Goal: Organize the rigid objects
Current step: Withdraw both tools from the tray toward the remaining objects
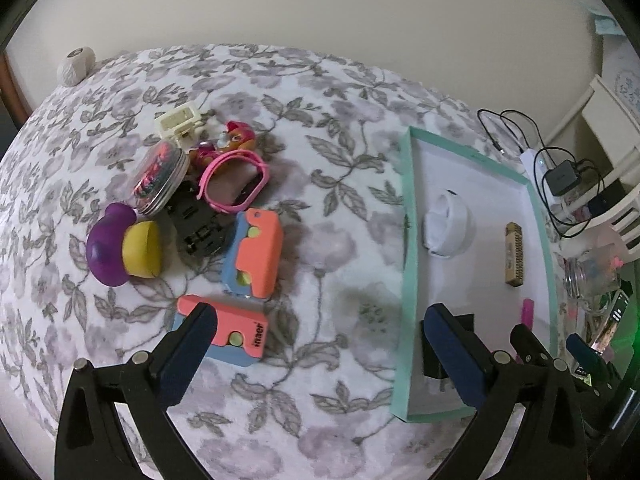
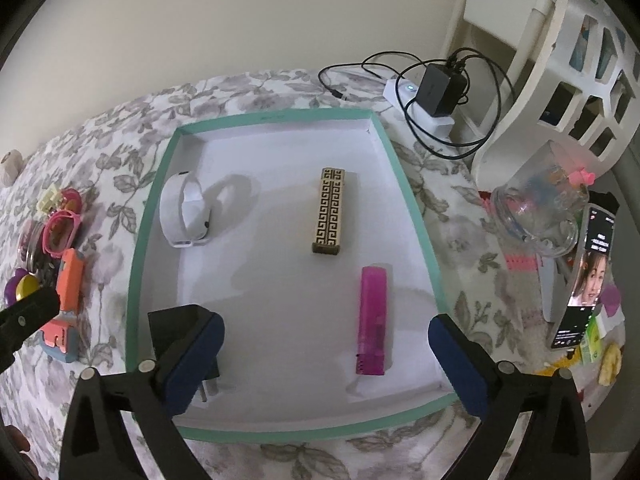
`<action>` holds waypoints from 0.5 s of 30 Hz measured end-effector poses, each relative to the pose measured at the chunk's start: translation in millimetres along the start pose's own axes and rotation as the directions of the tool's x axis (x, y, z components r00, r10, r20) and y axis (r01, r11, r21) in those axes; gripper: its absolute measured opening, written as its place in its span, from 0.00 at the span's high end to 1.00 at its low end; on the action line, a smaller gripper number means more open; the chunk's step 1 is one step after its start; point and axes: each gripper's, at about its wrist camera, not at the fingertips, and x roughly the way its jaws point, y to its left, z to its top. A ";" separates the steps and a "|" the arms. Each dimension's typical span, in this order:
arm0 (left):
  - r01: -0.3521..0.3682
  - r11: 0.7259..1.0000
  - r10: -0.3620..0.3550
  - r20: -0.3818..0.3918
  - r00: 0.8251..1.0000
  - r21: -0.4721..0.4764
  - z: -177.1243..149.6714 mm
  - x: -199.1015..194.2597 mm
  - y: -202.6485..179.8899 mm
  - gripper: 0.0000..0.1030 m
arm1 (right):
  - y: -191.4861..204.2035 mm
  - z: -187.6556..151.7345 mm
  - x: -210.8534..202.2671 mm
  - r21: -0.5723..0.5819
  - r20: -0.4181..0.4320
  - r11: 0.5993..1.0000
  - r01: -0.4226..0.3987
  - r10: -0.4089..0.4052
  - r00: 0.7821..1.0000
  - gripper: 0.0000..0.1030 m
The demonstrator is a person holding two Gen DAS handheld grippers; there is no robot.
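Both my tools hang wide open and empty. My left tool (image 1: 320,356) is nearest the coral-and-blue block (image 1: 222,334), which lies on the bed just beside its left finger, long axis across the jaws; my right tool (image 2: 326,354) hovers over the teal tray (image 2: 138,248).

two coral-blue cases (image 1: 254,254), perhaps four items in tray (image 2: 416,216)

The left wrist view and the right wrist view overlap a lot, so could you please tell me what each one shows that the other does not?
Only the left wrist view shows the red pup figure. Only the right wrist view shows the phone and the glass jar clearly. Both show the teal-rimmed tray holding the white band, patterned bar and pink lighter.
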 end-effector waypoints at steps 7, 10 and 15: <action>0.005 0.999 -0.003 -0.029 1.000 0.042 1.3 10.2 -0.2 0.00 | 6.4 -1.3 5.7 -0.022 -0.007 1.000 0.021 -0.021 1.000 0.00; 0.026 1.000 -0.026 -0.049 0.998 0.003 2.0 12.8 9.8 0.00 | 6.1 -0.3 6.3 -0.013 -0.002 0.999 0.030 -0.030 1.000 0.00; 0.021 1.000 -0.022 -0.033 0.999 -0.007 4.9 7.2 18.5 0.00 | 2.0 1.4 2.6 0.054 0.006 0.998 -0.017 0.017 1.000 0.00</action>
